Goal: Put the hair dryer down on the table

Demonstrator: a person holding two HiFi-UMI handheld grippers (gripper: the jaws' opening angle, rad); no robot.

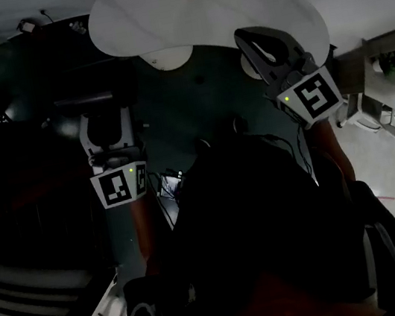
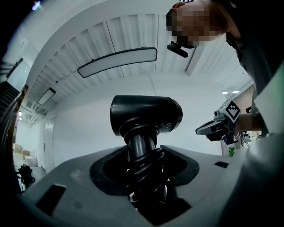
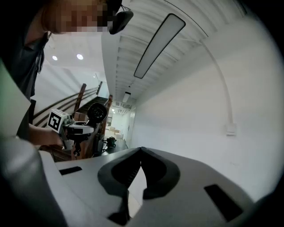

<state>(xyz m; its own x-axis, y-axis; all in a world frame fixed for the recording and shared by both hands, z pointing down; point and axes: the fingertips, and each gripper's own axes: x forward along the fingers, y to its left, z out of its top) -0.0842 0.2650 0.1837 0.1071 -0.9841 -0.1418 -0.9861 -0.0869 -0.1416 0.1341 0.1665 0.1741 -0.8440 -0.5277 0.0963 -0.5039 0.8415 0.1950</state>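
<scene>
A black hair dryer (image 2: 146, 116) stands upright between the jaws of my left gripper (image 2: 144, 153), which is shut on its handle, where the cord is wound in coils. Both are held up in the air. In the head view the left gripper (image 1: 107, 140) is at the left over a dark floor, and the dryer is hard to make out there. My right gripper (image 3: 141, 150) is shut with nothing in it. In the head view the right gripper (image 1: 262, 45) hangs over the near edge of the white round table (image 1: 178, 5). The right gripper view shows the hair dryer (image 3: 96, 111) at the left.
A person's dark-clothed body fills the lower middle of the head view. A dark counter or desk (image 1: 29, 191) lies to the left. A white chair (image 1: 372, 115) stands on the floor at the right. A small round white object (image 1: 169, 58) sits below the table's edge.
</scene>
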